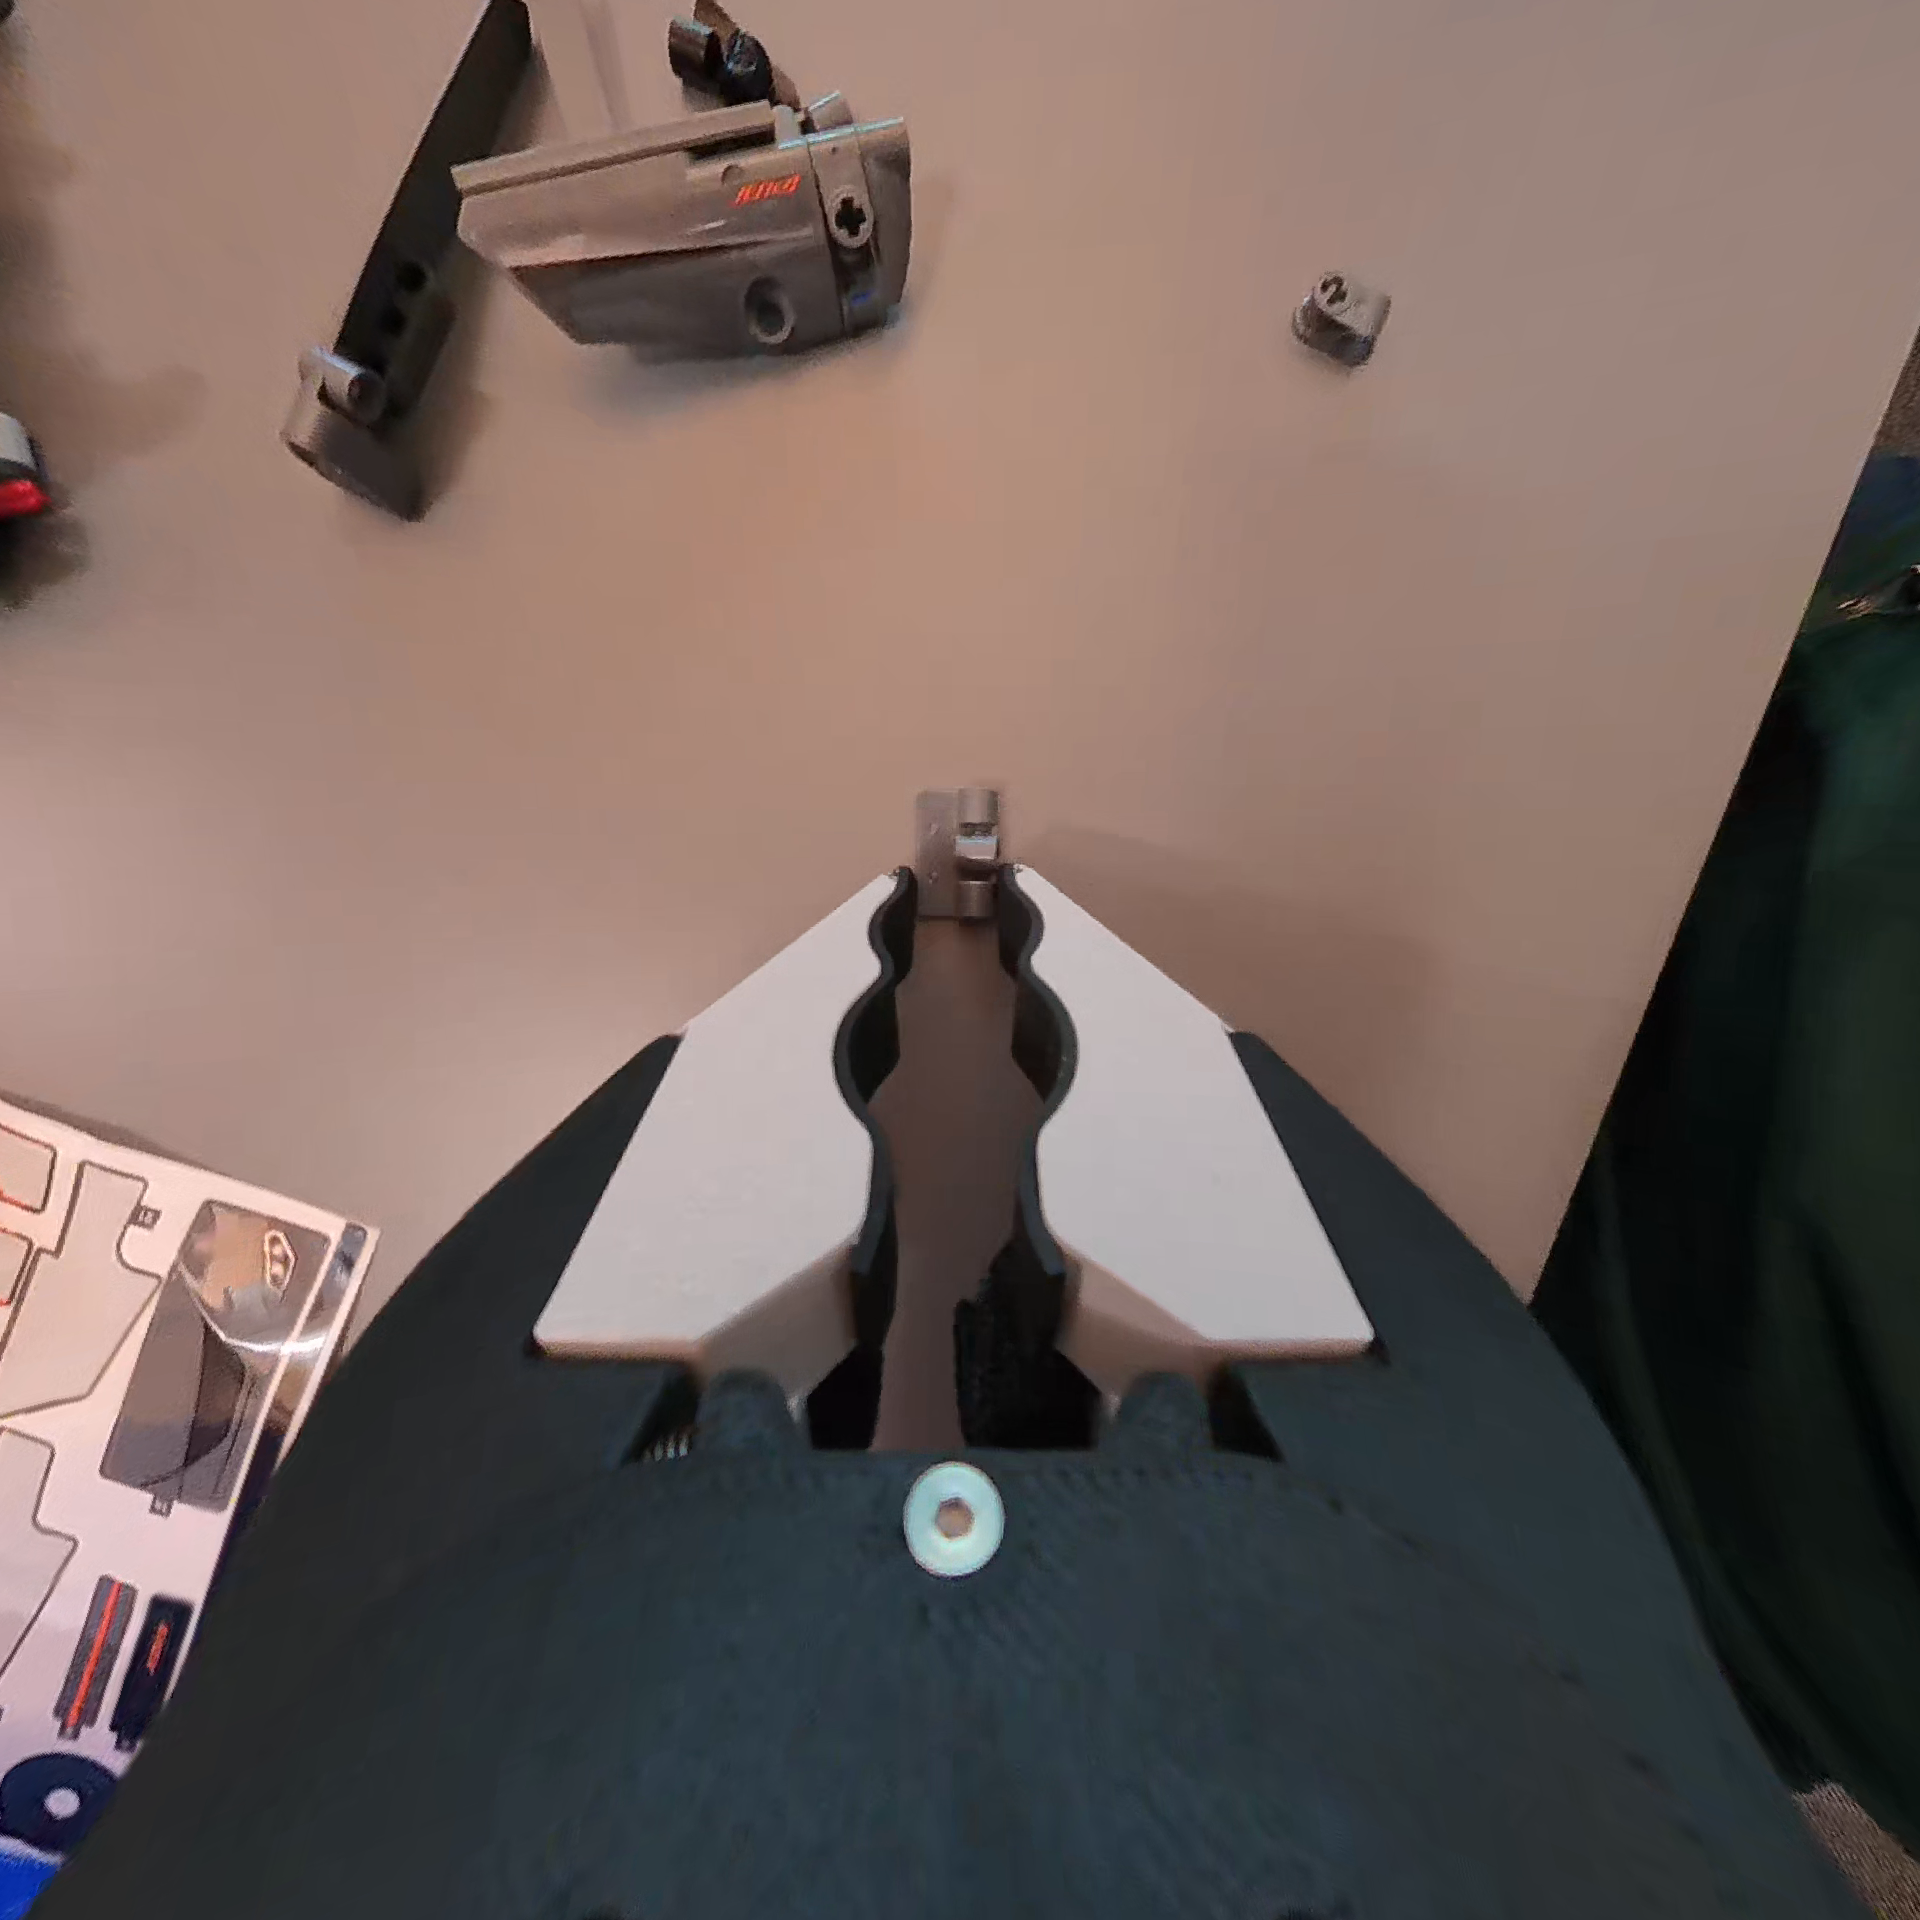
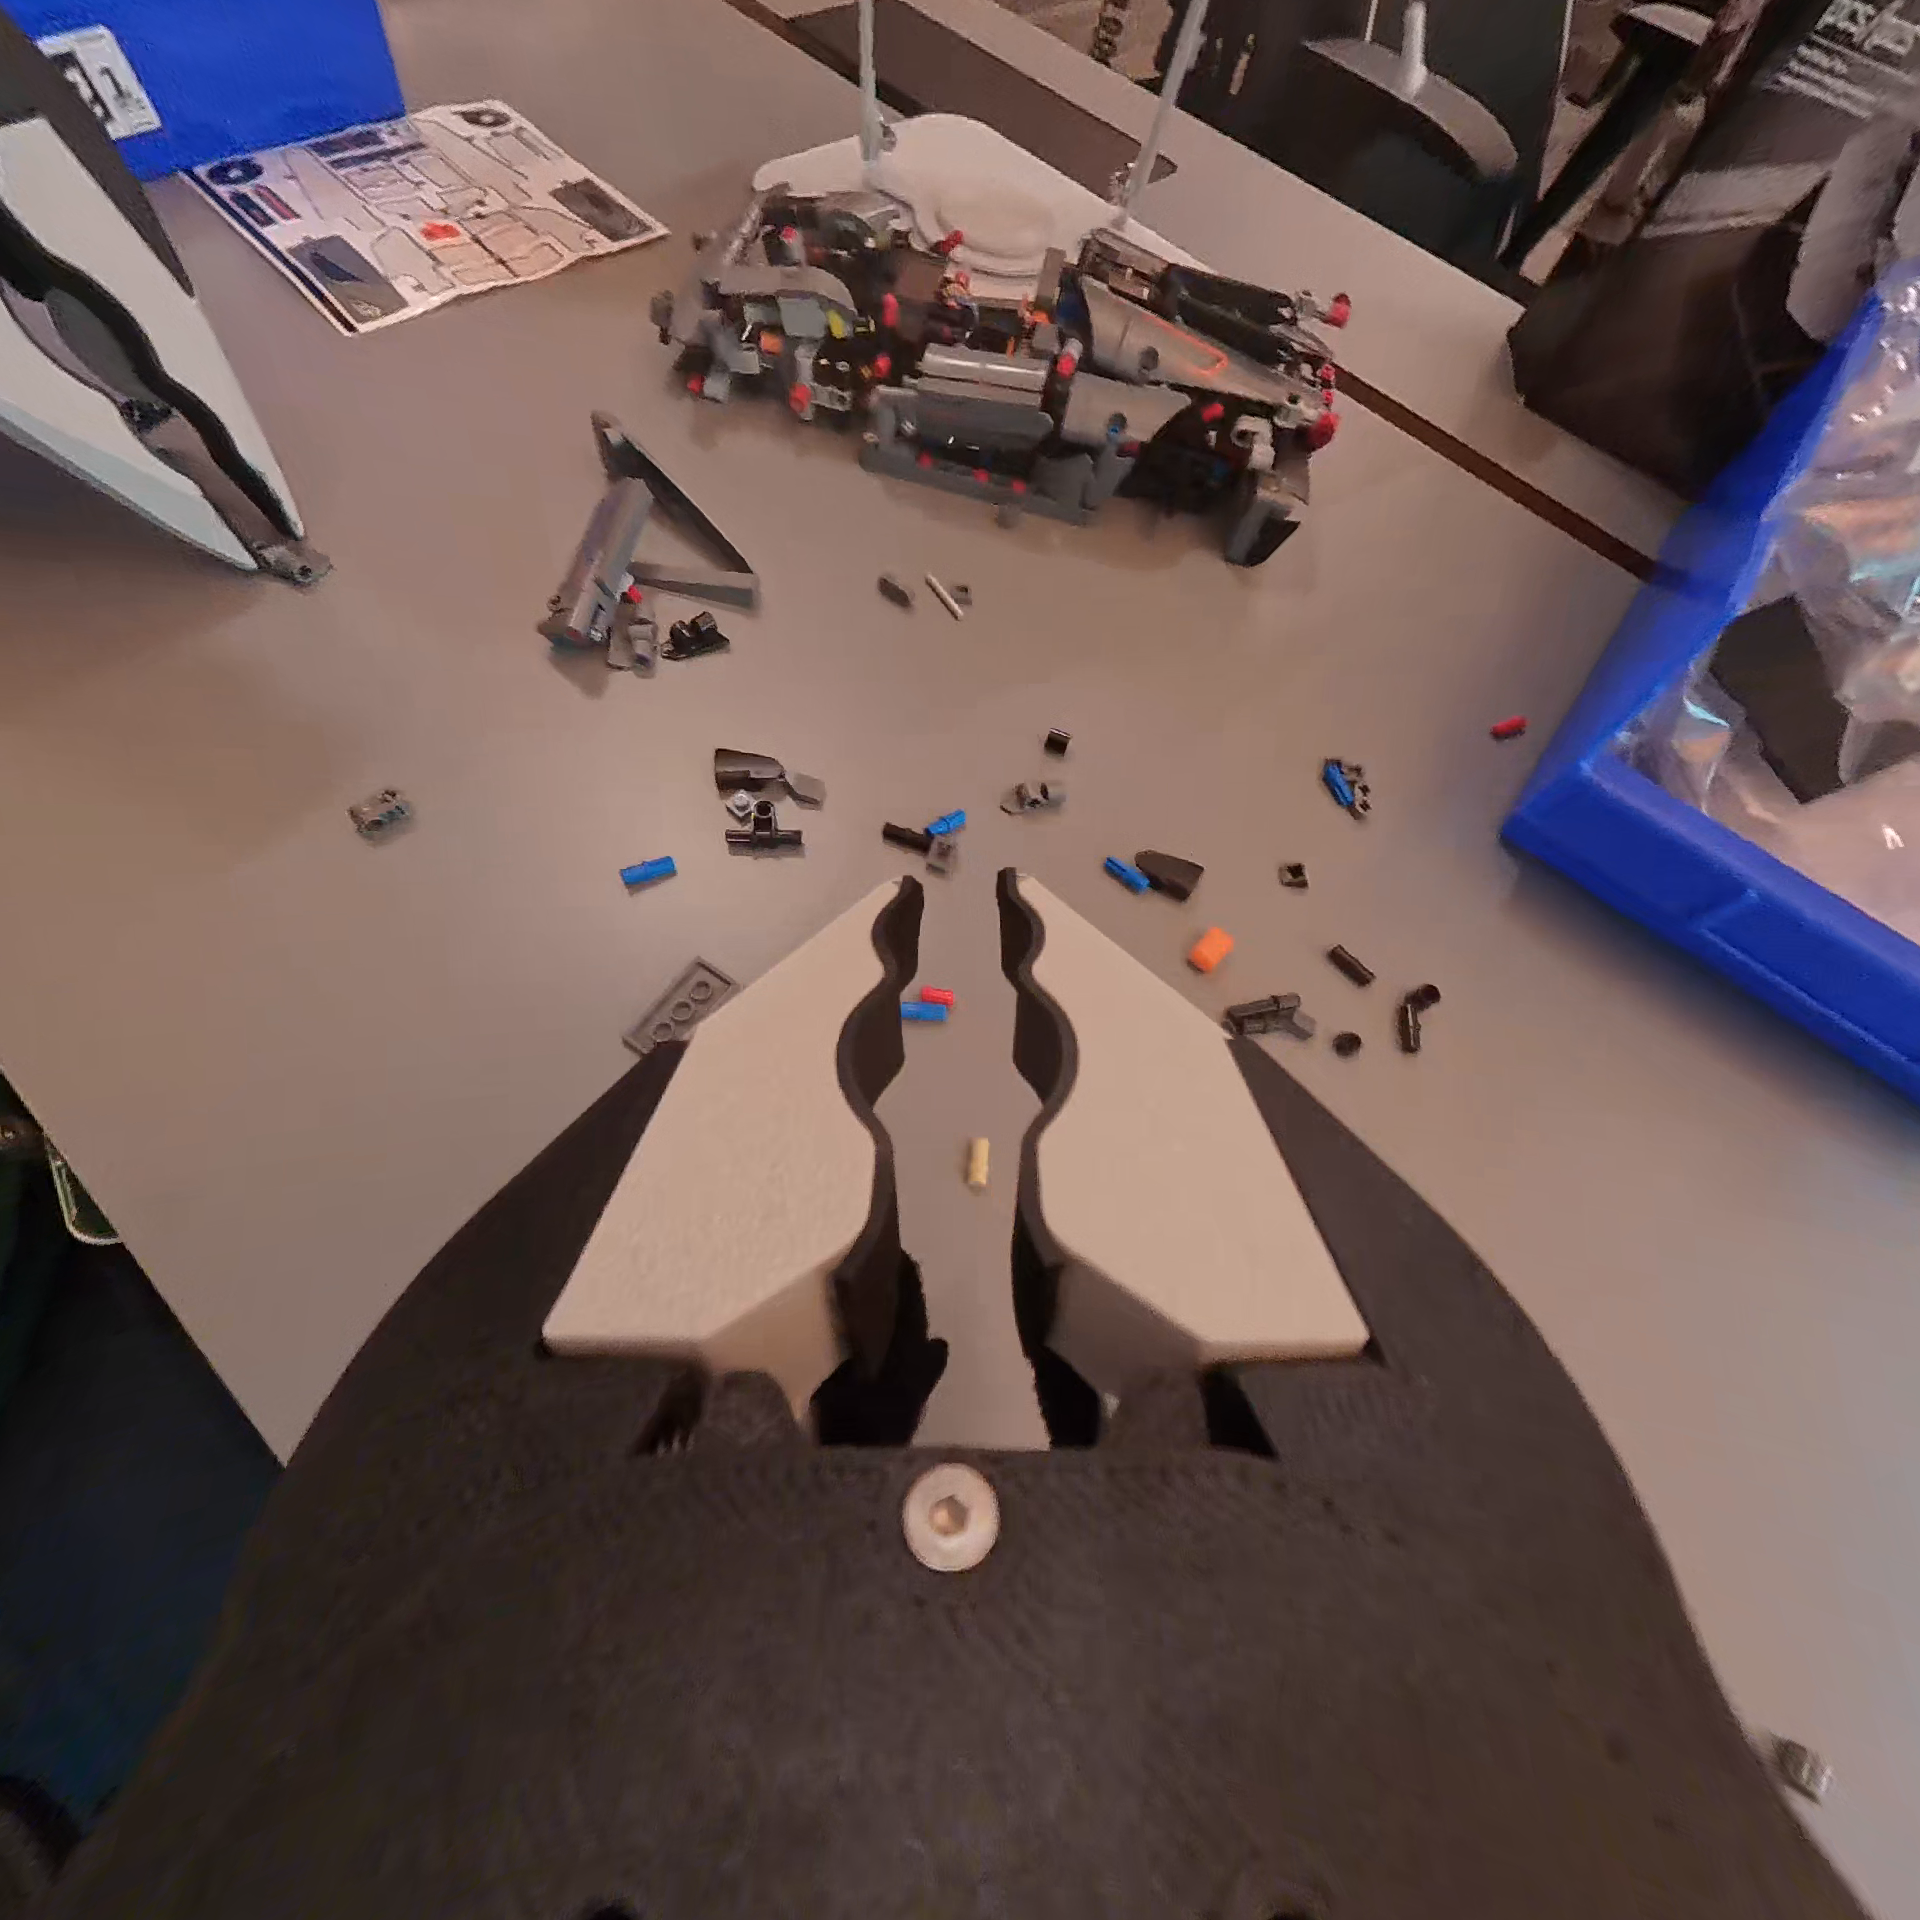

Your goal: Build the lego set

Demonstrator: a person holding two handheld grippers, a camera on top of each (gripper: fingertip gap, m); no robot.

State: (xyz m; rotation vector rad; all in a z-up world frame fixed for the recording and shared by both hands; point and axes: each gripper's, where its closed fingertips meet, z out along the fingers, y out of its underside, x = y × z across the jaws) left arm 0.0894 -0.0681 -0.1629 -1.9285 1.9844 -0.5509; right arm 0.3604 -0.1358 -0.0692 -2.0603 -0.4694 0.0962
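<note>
In the left wrist view my left gripper (image 1: 956, 883) is shut on a small grey Lego piece (image 1: 958, 847) and holds it at the fingertips over the bare table. It also shows in the right wrist view (image 2: 281, 545), far left. A grey sub-assembly (image 1: 686, 229), a black panel piece (image 1: 395, 301) and a small grey connector (image 1: 1340, 317) lie ahead of it. My right gripper (image 2: 958, 885) is empty, its jaws a narrow gap apart, above loose pins. The large part-built model (image 2: 987, 364) stands beyond, with the sub-assembly (image 2: 634, 561) to its left.
Several loose small pieces, such as a blue pin (image 2: 646, 871) and an orange piece (image 2: 1208, 948), are scattered on the table. A blue bin (image 2: 1714, 894) holding bags stands at right. A sticker sheet (image 2: 426, 208) lies far left. The table edge (image 1: 1704, 935) runs at right. Some 30 cm of space lies between my two pairs of fingers. The small grey connector (image 1: 1340, 317) lies some 11 cm from my left tips, 20 cm from my right tips. It is also in sight in the right wrist view (image 2: 370, 795). The large part-built model (image 2: 987, 364) is about equally far from each gripper, around 25 cm.
</note>
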